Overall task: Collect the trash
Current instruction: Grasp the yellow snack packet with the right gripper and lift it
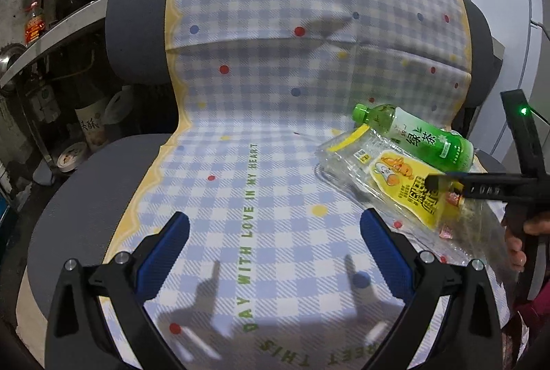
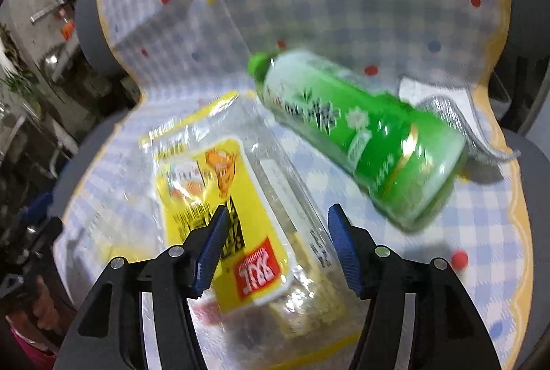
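right gripper (image 2: 278, 246) jaws apart, nothing pinched, over the clear snack bag (image 2: 240, 208); its near end blurred, contents unreadable. left gripper (image 1: 275, 249) spread above bare chair cover (image 1: 240, 95). green tea bottle (image 2: 357, 136) lies capped just behind the bag, looks empty

A: Left gripper (image 1: 275, 225)?
B: Jaws wide apart, nothing between them, over the checked cover (image 1: 275, 77) on the chair (image 1: 137, 36)

A: Trash?
B: Green bottle (image 1: 416, 136) lying on its side at right, touching a clear wrapper (image 1: 388, 177) with a yellow label. Right gripper (image 1: 433, 181) reaches in over the wrapper; contact unclear
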